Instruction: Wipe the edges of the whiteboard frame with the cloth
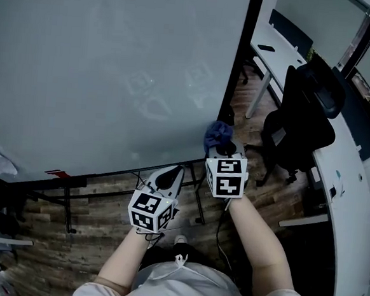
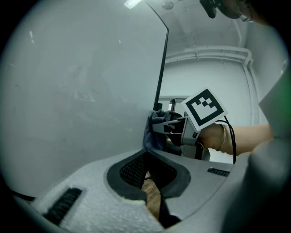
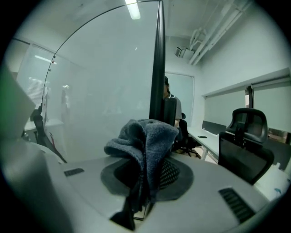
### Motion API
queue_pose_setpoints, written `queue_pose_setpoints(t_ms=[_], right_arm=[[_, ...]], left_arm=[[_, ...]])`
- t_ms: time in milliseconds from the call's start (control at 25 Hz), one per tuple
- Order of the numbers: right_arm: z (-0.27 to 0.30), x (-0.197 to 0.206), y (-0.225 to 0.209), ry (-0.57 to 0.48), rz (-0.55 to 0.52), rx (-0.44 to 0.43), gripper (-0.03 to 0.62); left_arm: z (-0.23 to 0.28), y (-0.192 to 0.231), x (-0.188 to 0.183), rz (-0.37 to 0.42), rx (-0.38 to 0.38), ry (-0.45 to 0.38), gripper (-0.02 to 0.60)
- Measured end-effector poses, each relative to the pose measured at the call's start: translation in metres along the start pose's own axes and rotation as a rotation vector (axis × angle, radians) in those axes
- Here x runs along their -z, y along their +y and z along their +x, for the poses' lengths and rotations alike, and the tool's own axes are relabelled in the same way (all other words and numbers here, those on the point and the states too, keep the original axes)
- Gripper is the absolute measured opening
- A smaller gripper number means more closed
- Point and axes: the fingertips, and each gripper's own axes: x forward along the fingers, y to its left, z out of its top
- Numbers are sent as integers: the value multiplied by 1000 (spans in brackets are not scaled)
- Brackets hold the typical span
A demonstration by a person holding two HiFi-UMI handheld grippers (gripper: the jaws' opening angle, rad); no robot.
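Head view looks steeply down over the person's arms, whiteboard (image 1: 115,68) filling the left, office chair (image 1: 302,115) at the right. Left gripper view sits low and close to the board, apparently tilted upward, facing the right gripper (image 2: 163,129) and cloth (image 2: 151,134). Right gripper view stares up the frame edge (image 3: 157,59), cloth right at the lens. All three share that edge.

Wood-plank floor (image 1: 88,245), black office chair (image 1: 302,121) beside long white desk (image 1: 276,43), ceiling strip light (image 3: 133,10).

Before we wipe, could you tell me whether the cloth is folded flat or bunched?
Bunched: the cloth bulges in rumpled folds from the shut right tool.
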Motion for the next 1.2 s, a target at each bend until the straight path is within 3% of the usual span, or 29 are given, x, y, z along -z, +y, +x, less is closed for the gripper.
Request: queue_pose_setpoints(t_ms=[520, 800, 1000, 1200], right_arm=[[33, 99, 11, 169, 138, -30, 72], [50, 152, 15, 281, 127, -42, 72], [55, 168, 15, 291, 116, -24, 72], [61, 190, 19, 364, 105, -13, 71]], left_arm=[[16, 18, 45, -43, -31, 52, 20], [15, 27, 72, -79, -65, 90, 20], [14, 33, 85, -98, -78, 104, 20], [11, 40, 100, -118, -102, 122, 20]])
